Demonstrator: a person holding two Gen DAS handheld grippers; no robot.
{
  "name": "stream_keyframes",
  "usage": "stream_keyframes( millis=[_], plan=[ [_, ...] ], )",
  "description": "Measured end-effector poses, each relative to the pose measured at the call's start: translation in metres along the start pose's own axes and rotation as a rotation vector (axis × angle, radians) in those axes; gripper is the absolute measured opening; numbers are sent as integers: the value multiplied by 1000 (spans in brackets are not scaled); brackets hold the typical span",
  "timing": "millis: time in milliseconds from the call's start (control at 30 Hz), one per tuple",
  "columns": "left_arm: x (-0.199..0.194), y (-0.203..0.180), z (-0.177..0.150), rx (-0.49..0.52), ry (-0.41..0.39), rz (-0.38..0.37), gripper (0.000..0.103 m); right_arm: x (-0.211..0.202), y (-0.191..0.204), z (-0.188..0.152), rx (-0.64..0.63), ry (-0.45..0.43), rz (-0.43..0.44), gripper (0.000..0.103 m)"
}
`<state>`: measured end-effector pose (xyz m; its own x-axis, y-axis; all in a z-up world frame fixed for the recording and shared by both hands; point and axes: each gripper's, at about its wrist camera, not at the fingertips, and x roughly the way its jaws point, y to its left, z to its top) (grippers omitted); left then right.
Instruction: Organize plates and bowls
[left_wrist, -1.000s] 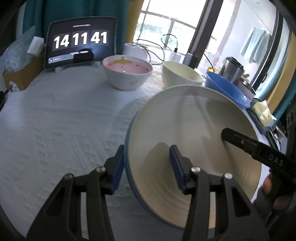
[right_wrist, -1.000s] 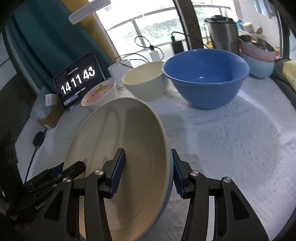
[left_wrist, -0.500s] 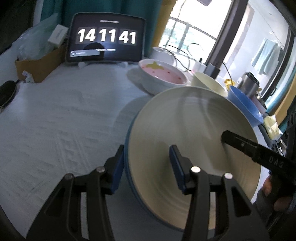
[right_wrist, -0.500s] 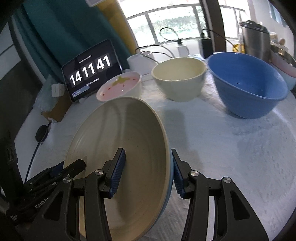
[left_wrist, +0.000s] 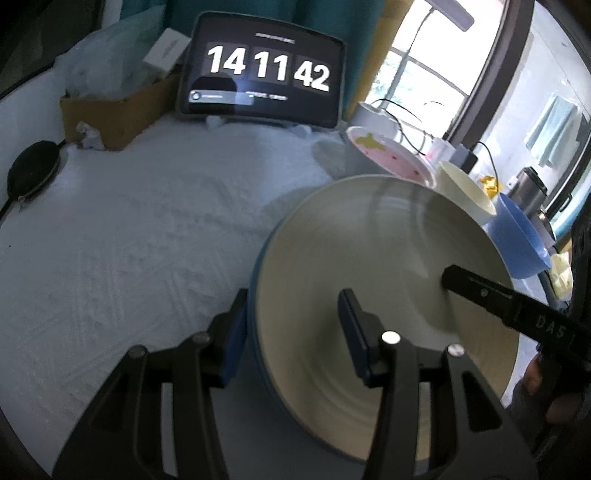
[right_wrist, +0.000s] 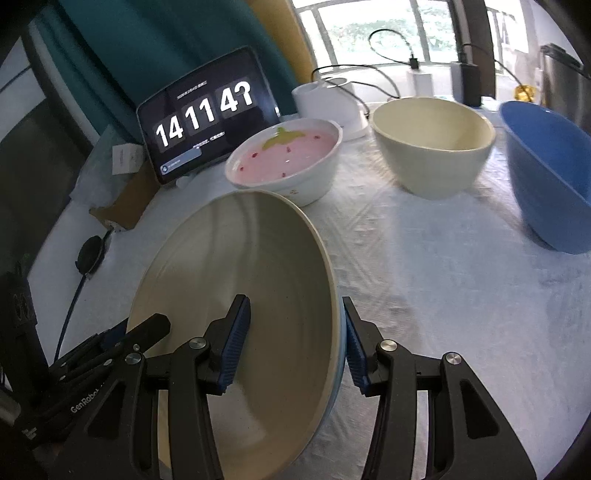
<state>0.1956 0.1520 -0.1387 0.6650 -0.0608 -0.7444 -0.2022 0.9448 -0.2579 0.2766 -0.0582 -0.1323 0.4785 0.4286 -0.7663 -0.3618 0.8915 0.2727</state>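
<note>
One plate (left_wrist: 391, 258), cream inside and blue outside, is held tilted above the white tabletop (left_wrist: 129, 229) near its front edge. The left gripper (left_wrist: 291, 339) clamps one side of its rim and the right gripper (right_wrist: 293, 345) clamps the opposite side. Beyond it stand three bowls in a row toward the back edge: pink bowl (right_wrist: 284, 160), cream bowl (right_wrist: 432, 142), blue bowl (right_wrist: 550, 173). One tablet (right_wrist: 207, 114) showing a clock leans behind them.
</note>
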Motion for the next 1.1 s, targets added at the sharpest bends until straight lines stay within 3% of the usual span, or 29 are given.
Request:
stream_keyframes(
  millis=[400, 533, 733, 800, 1100],
  plan=[
    [3, 10, -1, 12, -1, 27, 49, 21, 5, 2, -6, 41, 14, 52],
    [-2, 8, 0, 27, -29, 57, 50, 25, 5, 3, -25, 58, -26, 53],
    [-7, 15, 3, 9, -44, 104, 50, 13, 10, 2, -82, -11, -62, 55],
    [-12, 14, 3, 10, -62, 119, 50, 9, 10, 1, -95, -34, -82, 61],
    [-36, -3, 6, 33, -162, 134, 57, -16, 2, -4, -128, -102, -132, 63]
  ],
)
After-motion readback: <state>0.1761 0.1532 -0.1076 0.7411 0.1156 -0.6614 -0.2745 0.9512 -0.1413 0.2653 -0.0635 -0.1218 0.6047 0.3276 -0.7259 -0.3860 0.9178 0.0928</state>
